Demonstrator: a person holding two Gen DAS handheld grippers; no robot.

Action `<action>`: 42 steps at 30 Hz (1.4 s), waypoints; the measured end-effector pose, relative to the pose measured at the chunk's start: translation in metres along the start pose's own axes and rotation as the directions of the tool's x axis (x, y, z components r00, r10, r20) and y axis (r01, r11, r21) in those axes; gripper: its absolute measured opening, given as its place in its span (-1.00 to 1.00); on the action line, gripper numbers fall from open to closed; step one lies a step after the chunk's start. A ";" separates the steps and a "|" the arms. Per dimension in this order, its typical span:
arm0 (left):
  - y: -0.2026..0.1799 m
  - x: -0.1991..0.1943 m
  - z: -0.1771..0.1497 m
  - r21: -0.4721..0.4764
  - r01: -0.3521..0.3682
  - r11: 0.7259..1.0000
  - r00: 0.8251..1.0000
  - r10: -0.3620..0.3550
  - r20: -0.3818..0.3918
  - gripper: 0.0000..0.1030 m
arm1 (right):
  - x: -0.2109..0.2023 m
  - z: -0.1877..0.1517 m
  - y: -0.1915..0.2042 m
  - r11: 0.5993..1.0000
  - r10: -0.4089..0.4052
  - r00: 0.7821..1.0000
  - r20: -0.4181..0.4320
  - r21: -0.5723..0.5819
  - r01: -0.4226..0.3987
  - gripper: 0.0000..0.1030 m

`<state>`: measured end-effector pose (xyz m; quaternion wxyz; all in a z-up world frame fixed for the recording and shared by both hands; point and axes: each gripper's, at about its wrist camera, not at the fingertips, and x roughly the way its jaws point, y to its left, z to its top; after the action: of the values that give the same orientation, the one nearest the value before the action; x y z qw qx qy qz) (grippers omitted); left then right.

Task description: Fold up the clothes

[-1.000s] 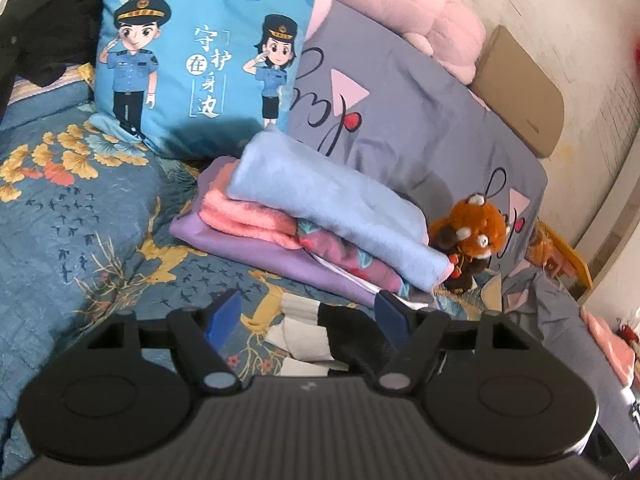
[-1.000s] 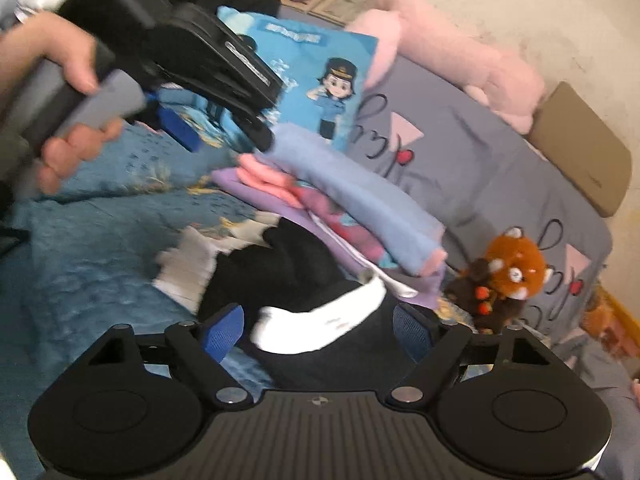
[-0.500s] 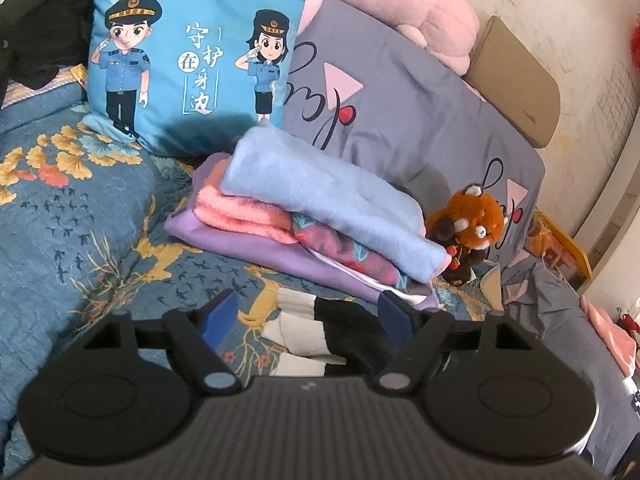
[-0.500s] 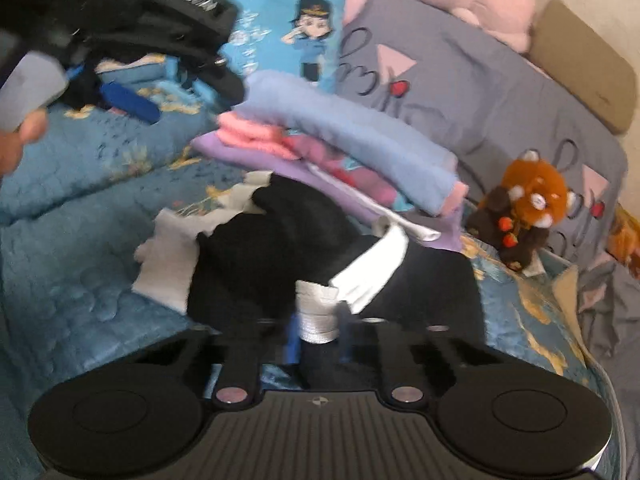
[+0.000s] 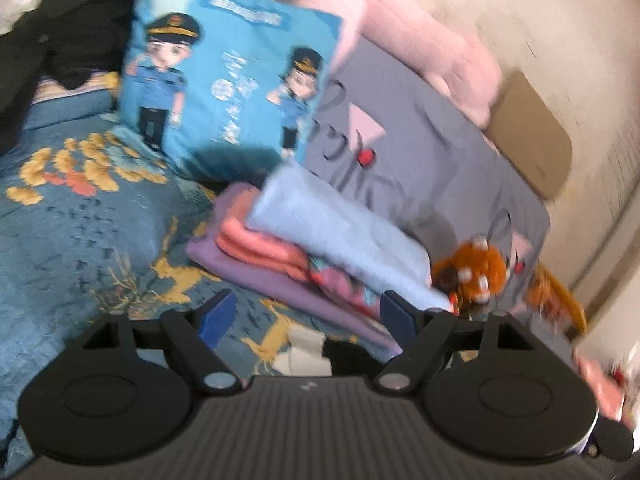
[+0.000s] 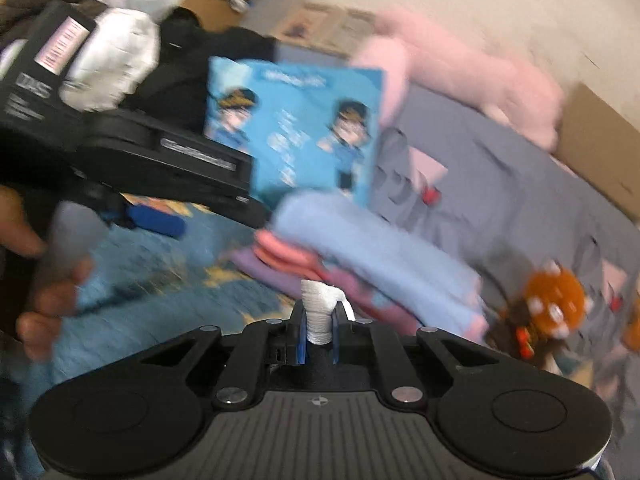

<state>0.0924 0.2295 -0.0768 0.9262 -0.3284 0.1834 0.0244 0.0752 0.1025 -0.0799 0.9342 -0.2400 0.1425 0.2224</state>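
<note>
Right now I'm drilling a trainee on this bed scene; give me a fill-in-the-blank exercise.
1. The right claw is shut on a white ribbed ____.
2. The folded stack's top garment is light ____.
3. The left claw stands ____.
4. The cartoon-officer pillow is ____.

Missing: cuff; blue; open; blue

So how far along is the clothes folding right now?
Done: a stack of folded clothes lies on the bed in front of the blue cushion. In hand: the right gripper is shut on the white ribbed cuff of the black and white garment. The left gripper is open and empty. Left: folding that garment and stacking it.
</note>
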 end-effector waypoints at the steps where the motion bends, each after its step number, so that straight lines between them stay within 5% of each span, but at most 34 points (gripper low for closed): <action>1: 0.007 -0.003 0.003 -0.040 0.001 0.999 1.000 -0.001 0.013 0.60 | -0.001 0.003 0.007 1.000 0.022 1.000 0.003 -0.017 -0.022 -0.78; 5: 0.027 -0.008 0.011 -0.141 0.011 0.990 1.000 -0.007 0.029 0.60 | 0.003 -0.011 0.027 0.997 0.072 0.993 -0.089 -0.035 -0.075 -0.63; 8: 0.023 -0.007 0.012 -0.111 0.010 0.994 1.000 -0.007 0.025 0.60 | 0.002 -0.033 0.032 0.995 0.079 0.983 -0.164 -0.043 -0.087 0.00; 14: 0.007 0.000 0.006 -0.025 0.002 1.000 1.000 -0.002 0.006 0.61 | -0.023 -0.032 0.022 0.989 0.038 0.997 -0.072 -0.138 -0.047 0.54; 18: 0.006 0.001 0.004 -0.031 0.009 0.999 1.000 -0.009 0.000 0.61 | 0.004 0.002 -0.035 0.998 0.050 0.998 -0.048 0.030 -0.049 0.71; 23: 0.011 0.003 0.005 -0.053 0.023 0.998 1.000 -0.024 -0.015 0.68 | 0.090 0.033 -0.141 0.939 0.235 0.961 -0.147 0.290 -0.185 0.70; 25: 0.011 0.011 0.004 -0.060 0.067 0.996 0.994 -0.072 -0.078 0.72 | 0.131 0.032 -0.169 0.920 0.326 0.906 -0.271 0.312 -0.238 0.63; 29: -0.014 0.022 -0.007 0.057 0.213 0.975 0.960 -0.198 -0.199 0.70 | 0.205 0.021 -0.210 0.874 0.473 0.720 -0.508 0.375 -0.309 0.33; 32: -0.039 0.030 -0.023 0.194 0.271 0.943 0.934 -0.209 -0.290 0.70 | 0.234 0.005 -0.217 0.845 0.532 0.596 -0.601 0.417 -0.334 0.30; 34: -0.047 0.040 -0.036 0.236 0.258 0.937 0.925 -0.170 -0.339 0.70 | 0.246 -0.001 -0.213 0.839 0.545 0.542 -0.640 0.411 -0.357 0.32; 36: -0.051 0.051 -0.047 0.253 0.243 0.936 0.914 -0.134 -0.382 0.70 | 0.257 -0.006 -0.212 0.855 0.517 0.518 -0.682 0.377 -0.357 0.40; 42: -0.064 0.067 -0.079 0.261 0.308 0.915 0.832 -0.126 -0.540 0.69 | 0.287 -0.031 -0.216 0.845 0.525 0.399 -0.752 0.408 -0.344 0.44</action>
<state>0.1396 0.1259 -0.1190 0.8826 -0.1782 0.3852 -0.2022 0.4216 0.0158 -0.1298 0.6720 -0.1816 0.6522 0.3002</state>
